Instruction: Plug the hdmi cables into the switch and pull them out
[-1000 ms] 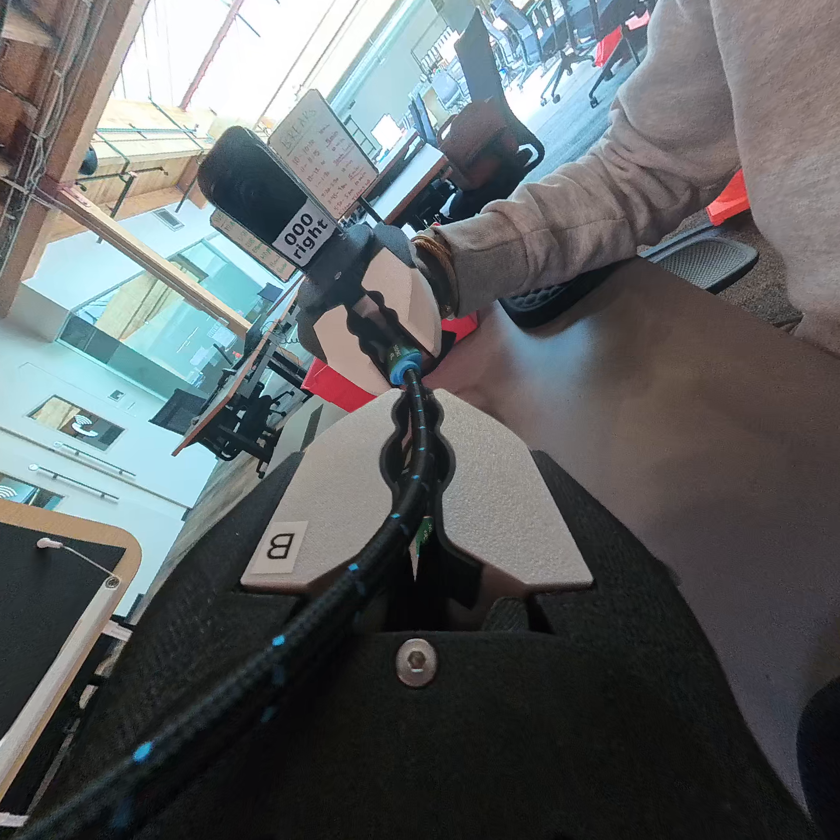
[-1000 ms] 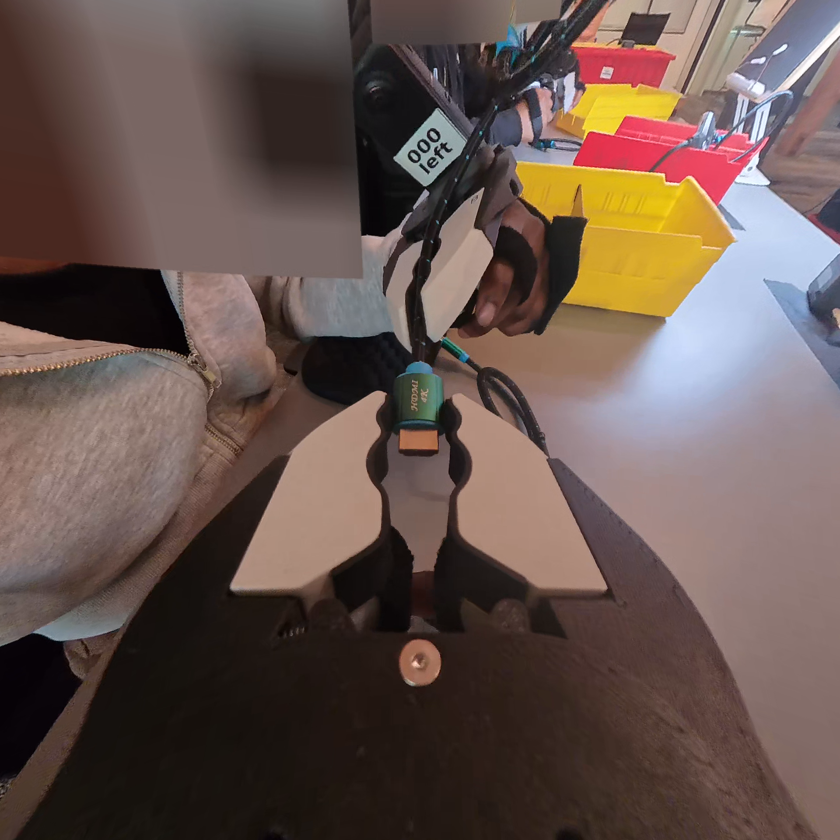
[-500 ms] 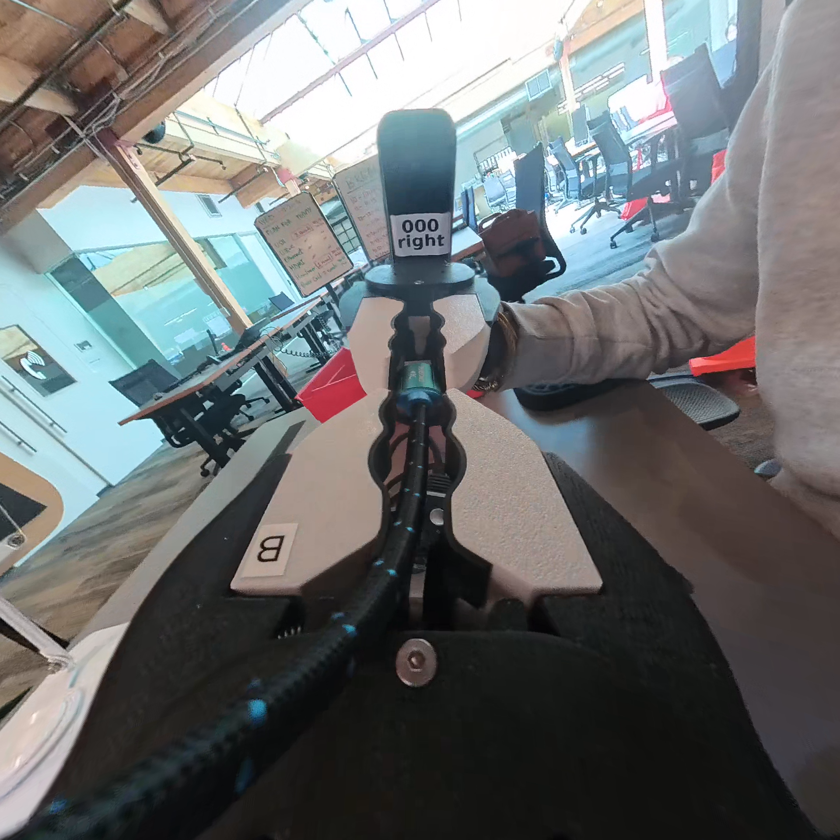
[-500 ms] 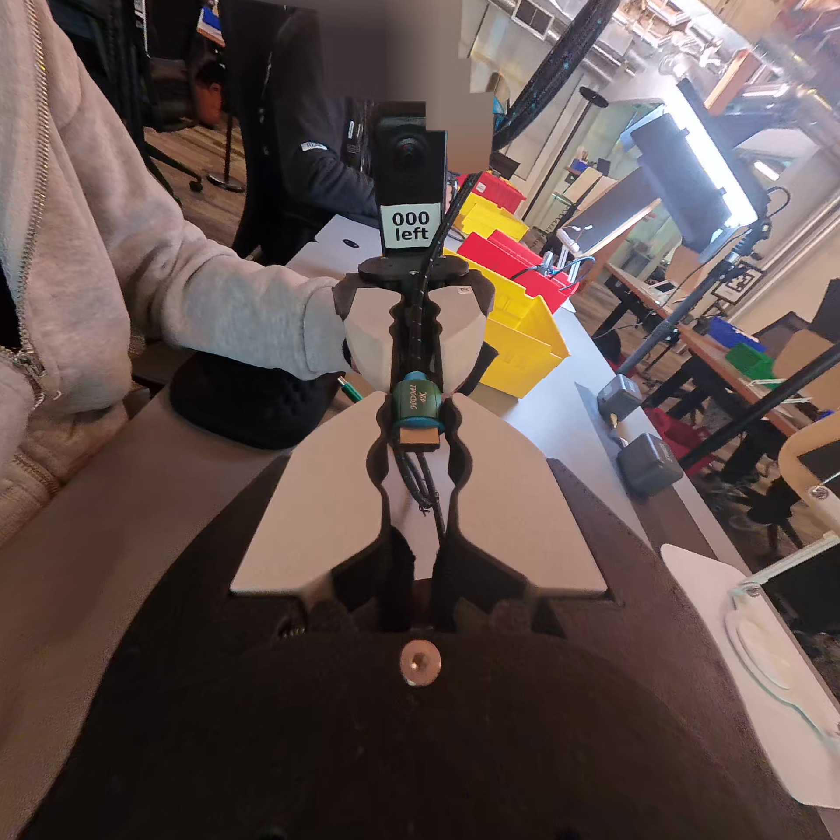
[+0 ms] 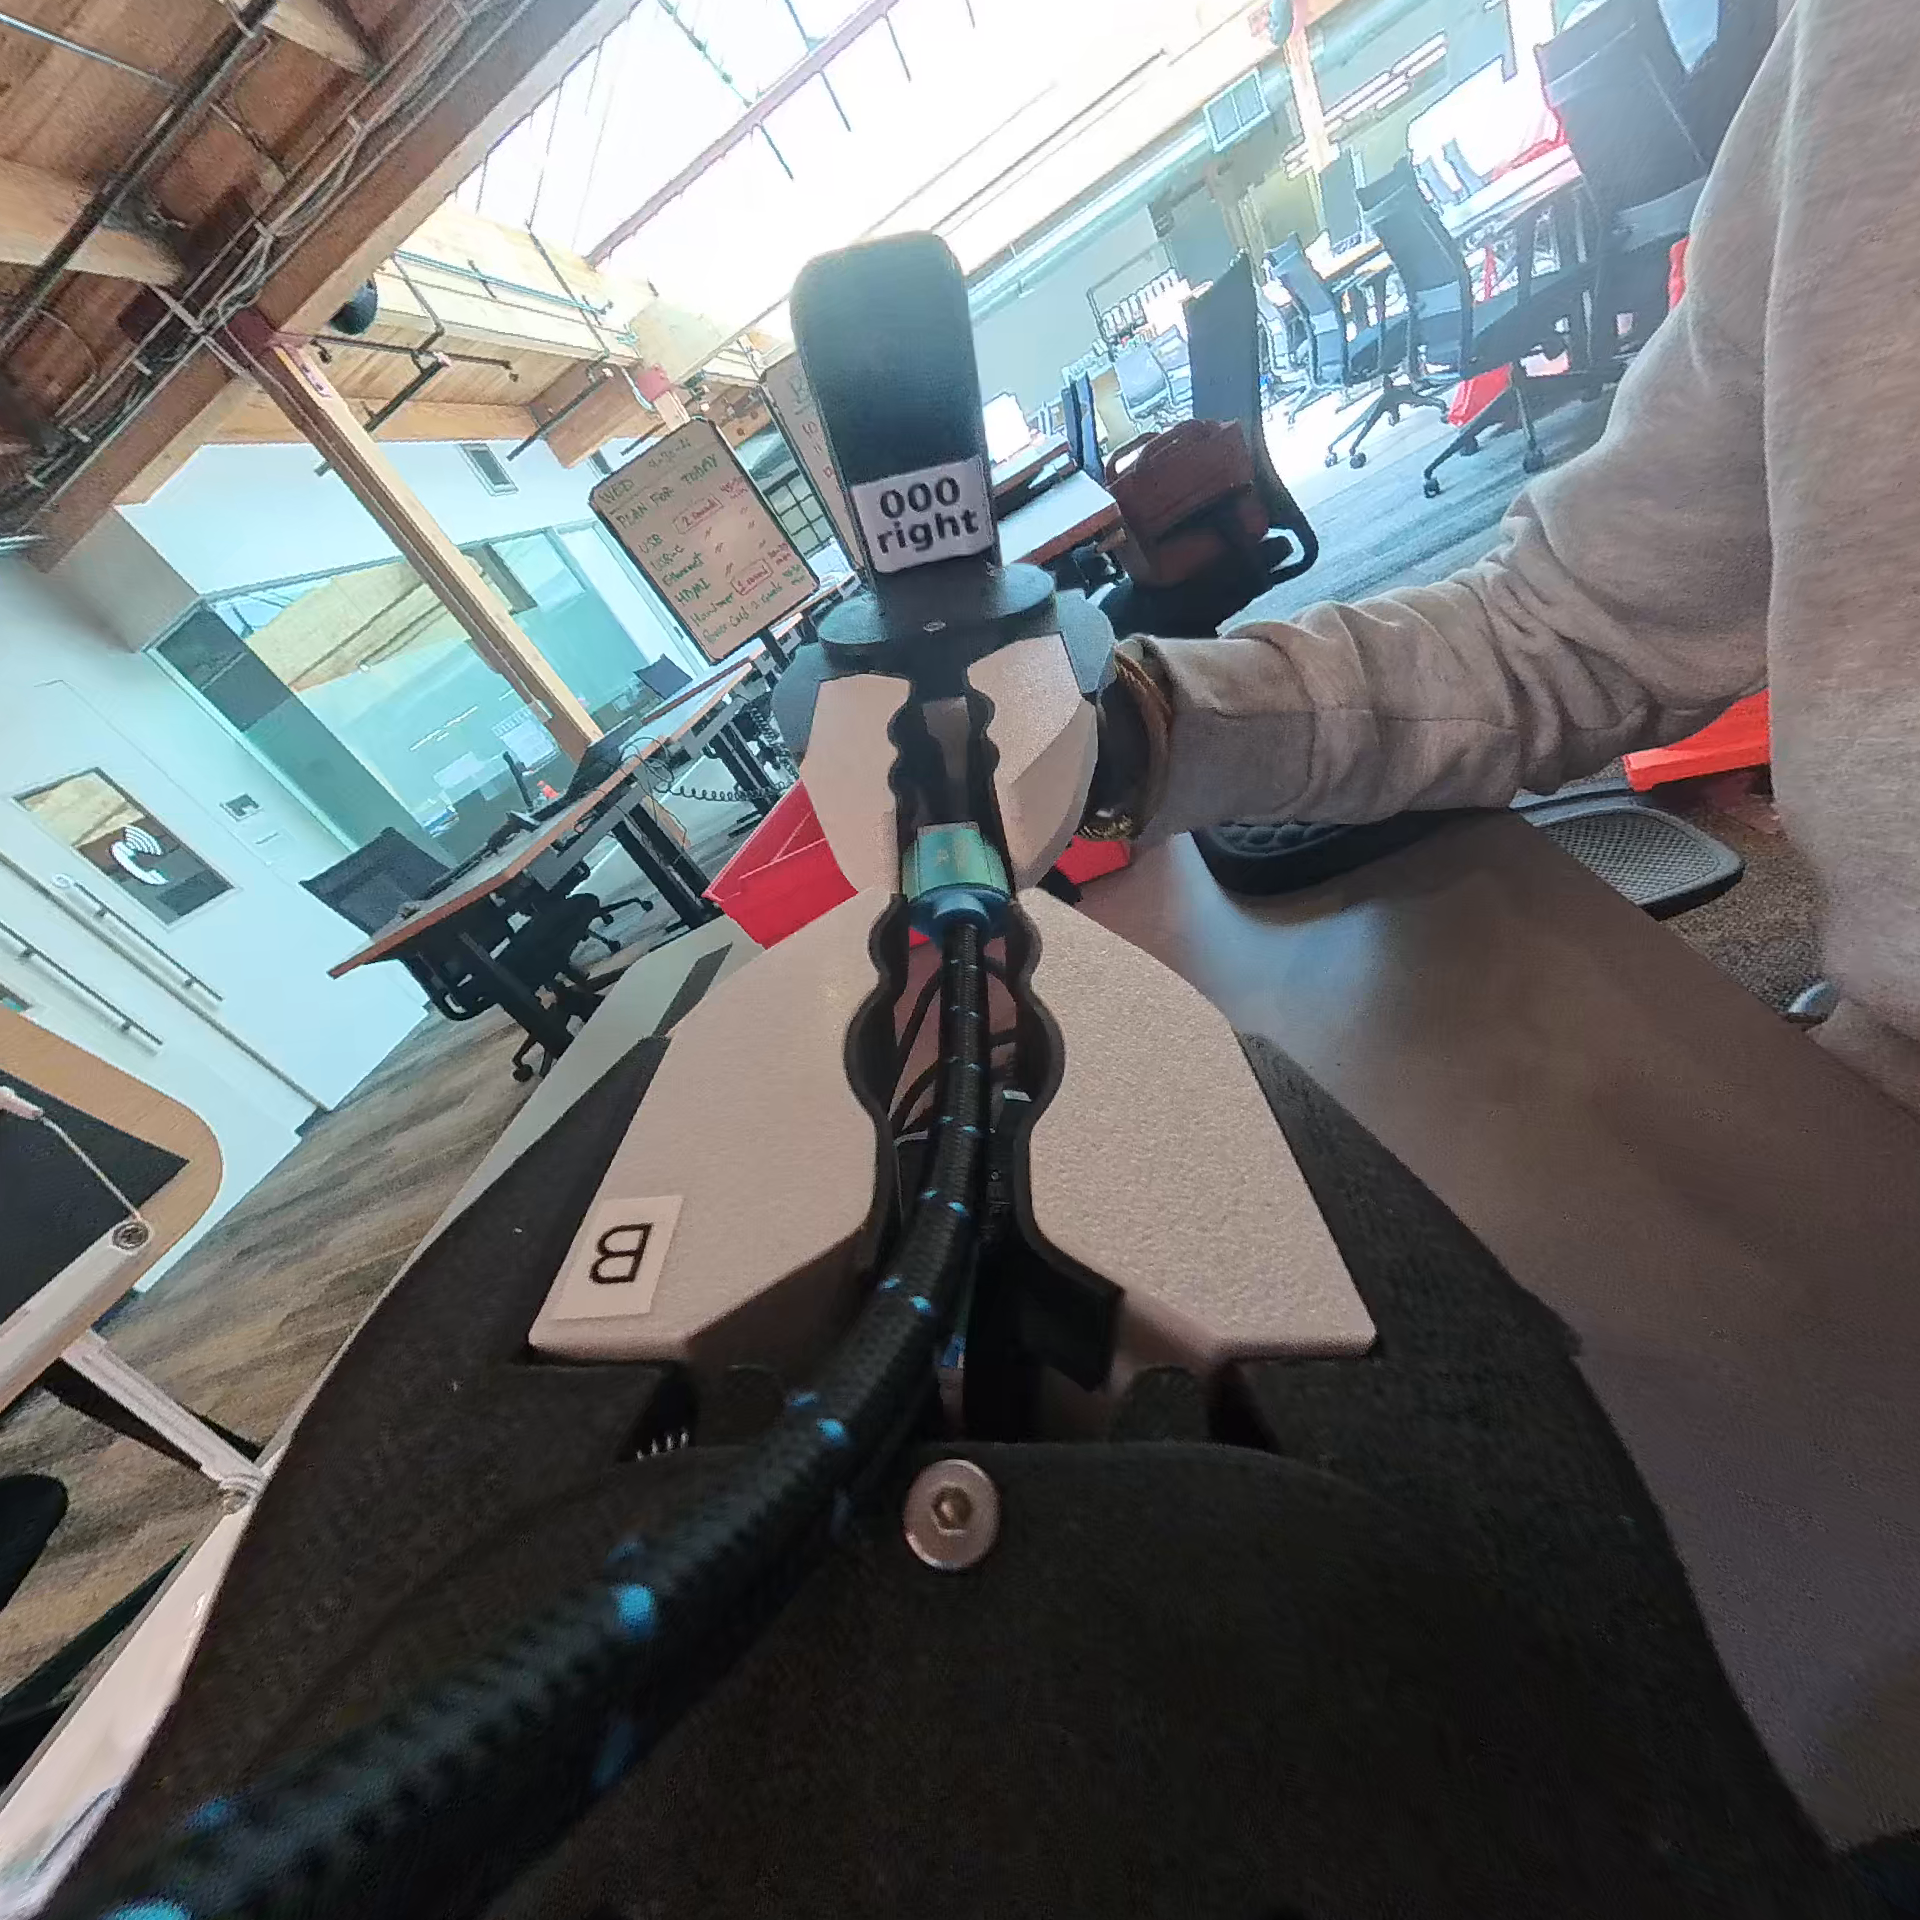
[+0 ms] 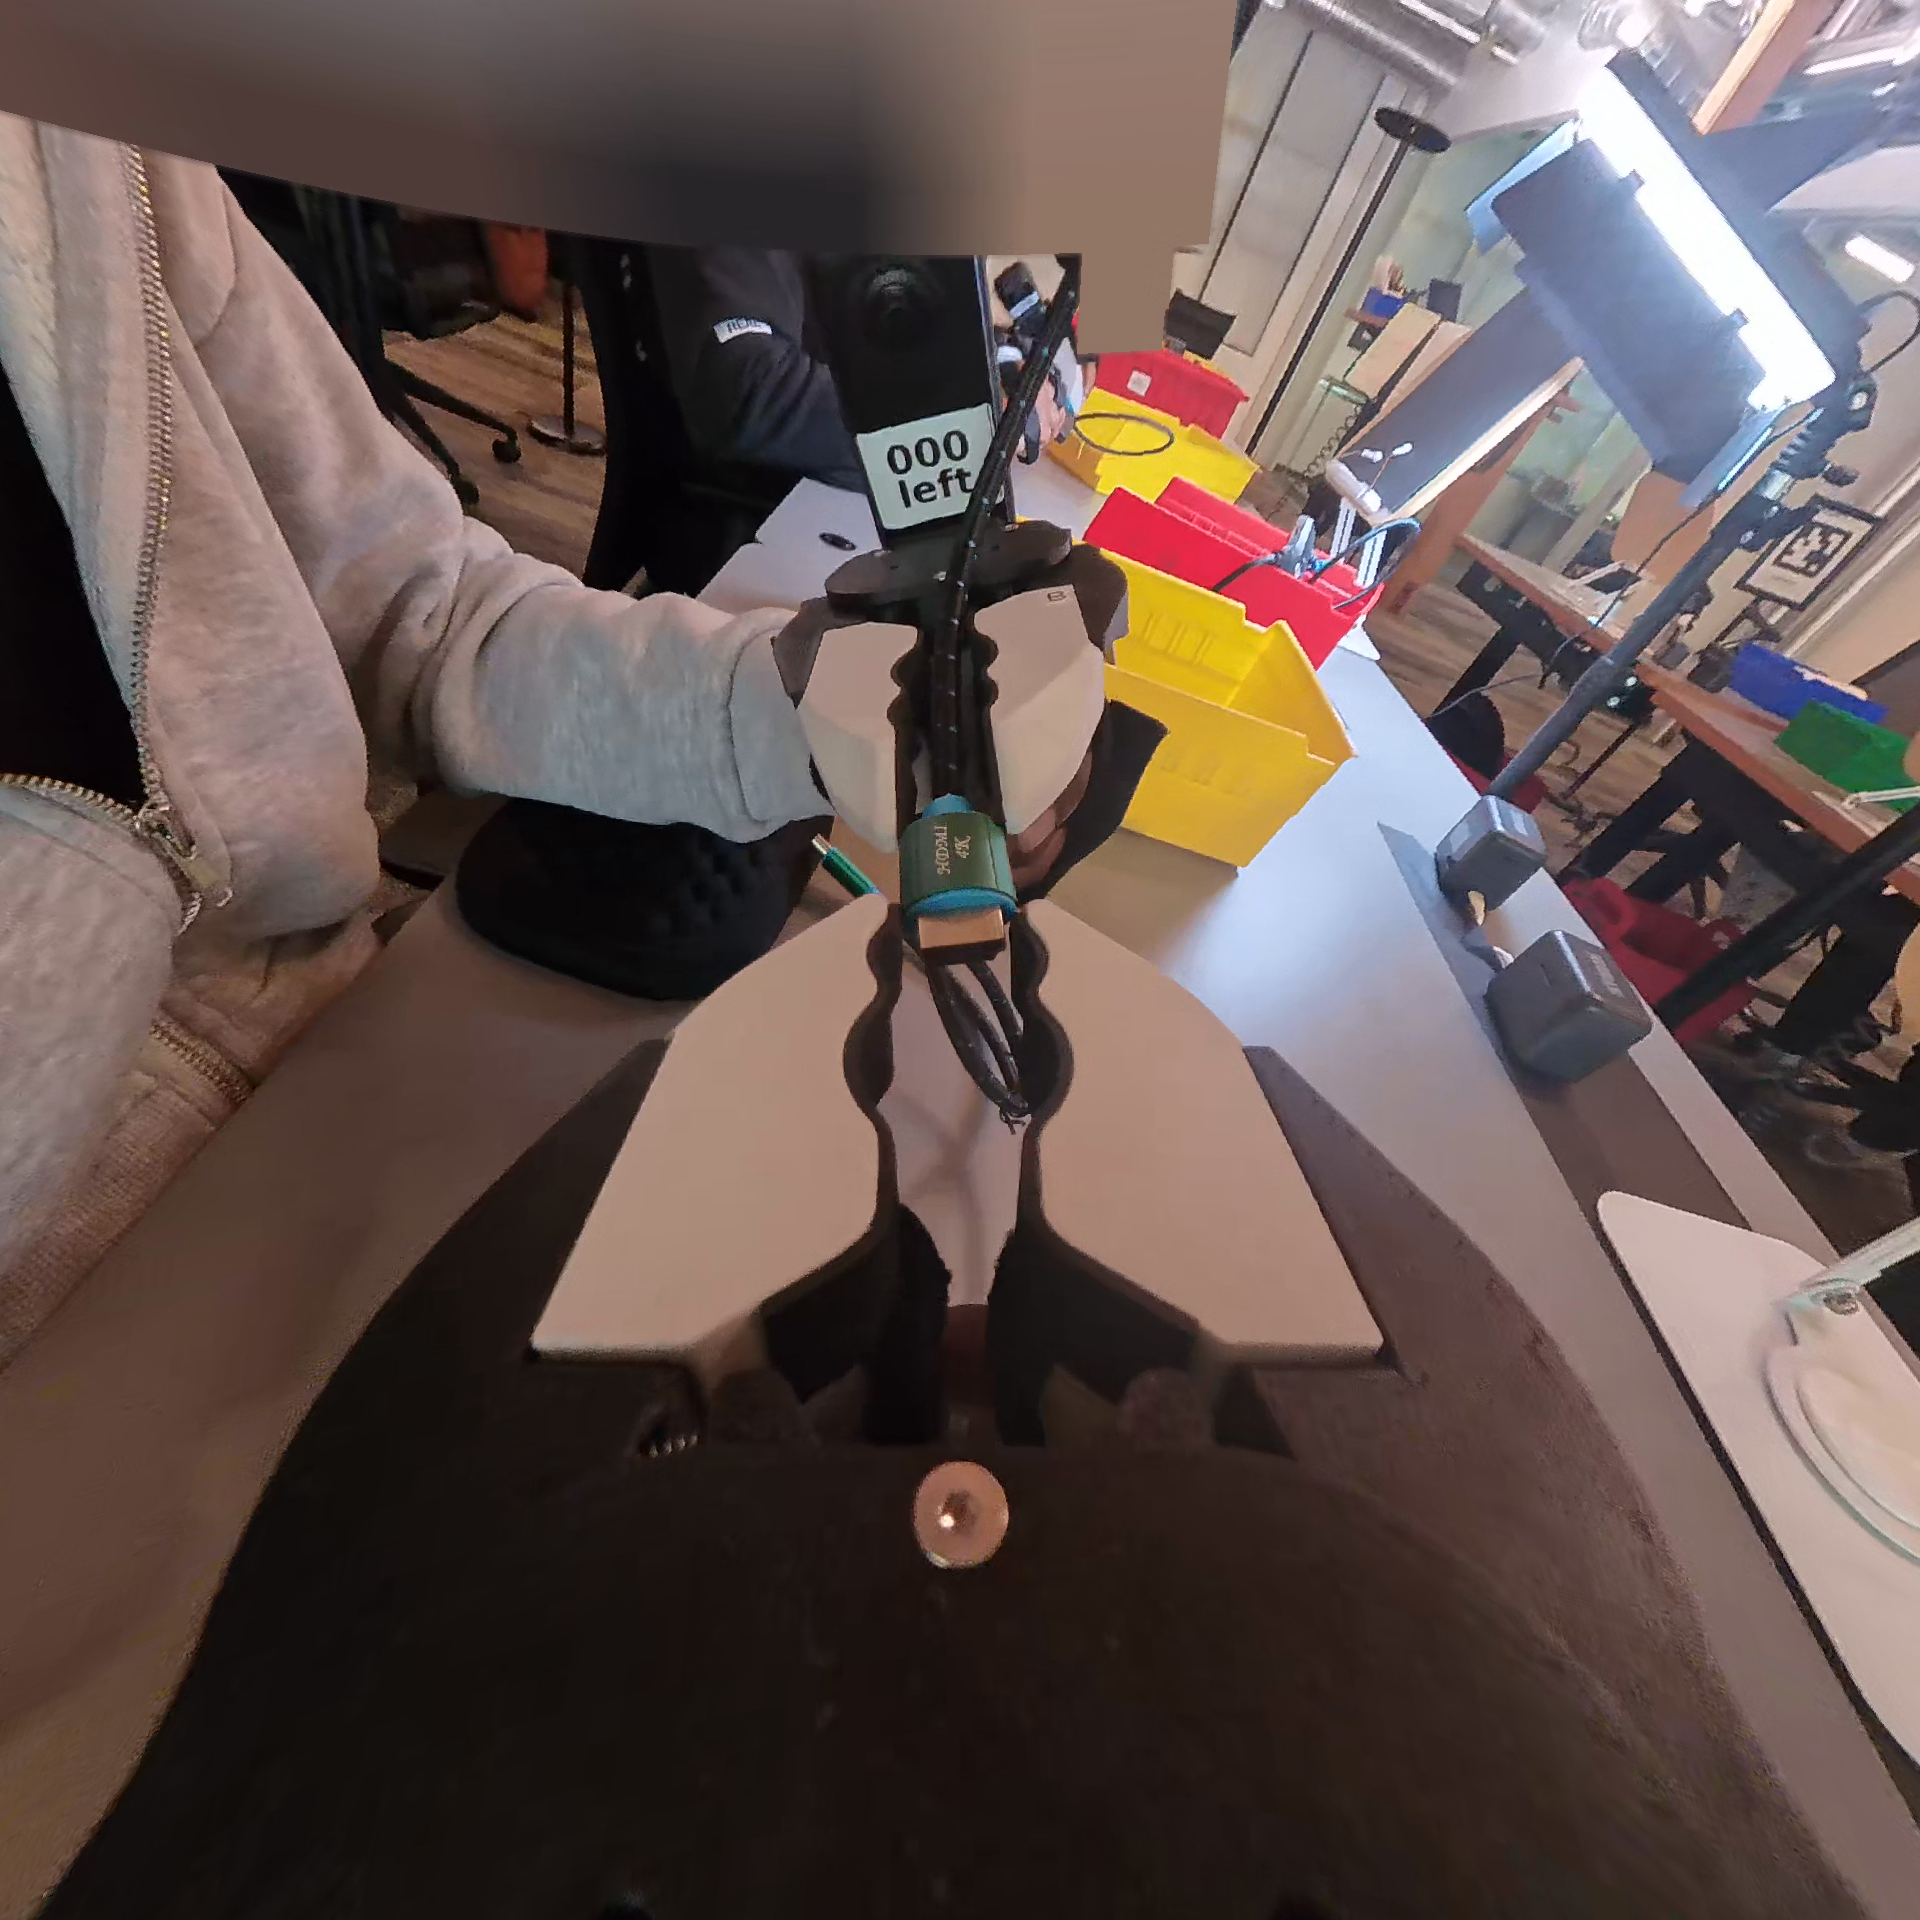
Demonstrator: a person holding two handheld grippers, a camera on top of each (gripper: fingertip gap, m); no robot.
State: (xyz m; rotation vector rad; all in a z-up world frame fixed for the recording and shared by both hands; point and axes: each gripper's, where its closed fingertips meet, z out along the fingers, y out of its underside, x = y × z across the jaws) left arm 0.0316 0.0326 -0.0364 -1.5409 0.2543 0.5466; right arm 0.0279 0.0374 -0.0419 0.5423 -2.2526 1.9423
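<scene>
A black braided HDMI cable (image 5: 961, 1039) with blue flecks runs between the fingers of my left gripper (image 5: 961, 920), which is shut on it. Its green plug (image 5: 954, 868) sticks out past the left fingertips. My right gripper (image 6: 956, 925) faces the left one tip to tip and is shut on the plug (image 6: 951, 868). The plug's gold metal end (image 6: 963, 935) points back between the right fingers. The left gripper also shows in the right wrist view (image 6: 951, 821), and the right gripper in the left wrist view (image 5: 951, 821). Both are held above the grey table (image 6: 1299, 935). I see no switch.
Yellow bins (image 6: 1216, 727) and red bins (image 6: 1226, 551) stand on the table behind the left gripper. Two small dark grey boxes (image 6: 1564, 1003) sit near the table's right edge. A thin cable loop (image 6: 987, 1049) lies below the right fingers. A black padded armrest (image 6: 623, 894) is at the near edge.
Both grippers have swung together from a tilted pose to a level one. They stay tip to tip, with the plug at the same place between the right fingertips.
</scene>
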